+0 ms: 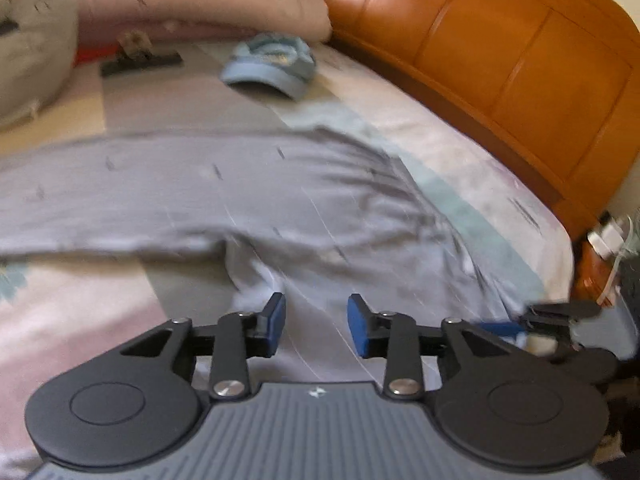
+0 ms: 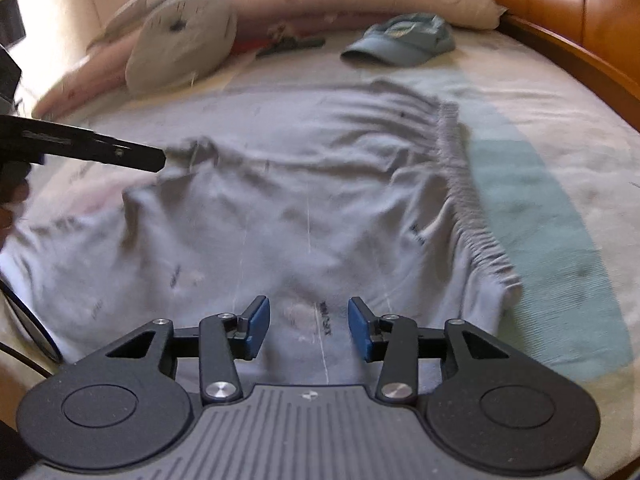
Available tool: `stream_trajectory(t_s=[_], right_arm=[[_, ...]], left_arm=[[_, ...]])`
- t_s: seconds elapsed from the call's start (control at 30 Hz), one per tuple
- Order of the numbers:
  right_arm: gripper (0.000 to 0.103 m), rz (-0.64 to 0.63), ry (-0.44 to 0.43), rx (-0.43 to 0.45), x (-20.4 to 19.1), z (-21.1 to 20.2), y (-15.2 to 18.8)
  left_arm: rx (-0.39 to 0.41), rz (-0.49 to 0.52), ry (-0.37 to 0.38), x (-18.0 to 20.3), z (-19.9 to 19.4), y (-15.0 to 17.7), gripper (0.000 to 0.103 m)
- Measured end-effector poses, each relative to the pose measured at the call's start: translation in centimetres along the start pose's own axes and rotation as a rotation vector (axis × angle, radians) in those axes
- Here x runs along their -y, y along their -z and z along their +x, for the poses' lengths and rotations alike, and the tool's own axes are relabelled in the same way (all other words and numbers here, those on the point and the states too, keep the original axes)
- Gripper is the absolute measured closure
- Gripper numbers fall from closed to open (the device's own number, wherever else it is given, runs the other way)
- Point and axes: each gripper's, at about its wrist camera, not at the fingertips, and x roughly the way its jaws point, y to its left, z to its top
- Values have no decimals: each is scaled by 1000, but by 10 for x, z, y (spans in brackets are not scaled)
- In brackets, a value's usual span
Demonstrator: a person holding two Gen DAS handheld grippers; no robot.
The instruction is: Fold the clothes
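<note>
Bed (image 2: 560, 92) carrying grey trousers (image 2: 280, 200) spread mid-mattress for folding — left gripper (image 1: 317, 326) and right gripper (image 2: 308, 328) released, grasping nothing.

1. No text can be read anywhere; both views are blurred.
2. The grey garment (image 2: 280, 200) carries small dark printed marks (too smeared to make out).
3. The blue cap (image 2: 400, 40) on the bed bears a pale front patch, its lettering unreadable.
</note>
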Motion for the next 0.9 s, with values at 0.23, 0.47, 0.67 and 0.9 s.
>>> stream_trajectory(t_s=[0.23, 0.47, 0.67, 0.9], right_arm=[[45, -9, -37, 15, 3, 1, 6], [24, -3, -85, 25, 3, 4, 7], [14, -16, -106, 32, -2, 6, 8], [13, 8, -116, 56, 1, 3, 12]], left_arm=[[-69, -148, -133, -24, -12, 35, 75], [43, -30, -92, -11, -24, -17, 64], [46, 6, -60, -14, 39, -58, 64], [-67, -73, -113, -32, 52, -37, 62]])
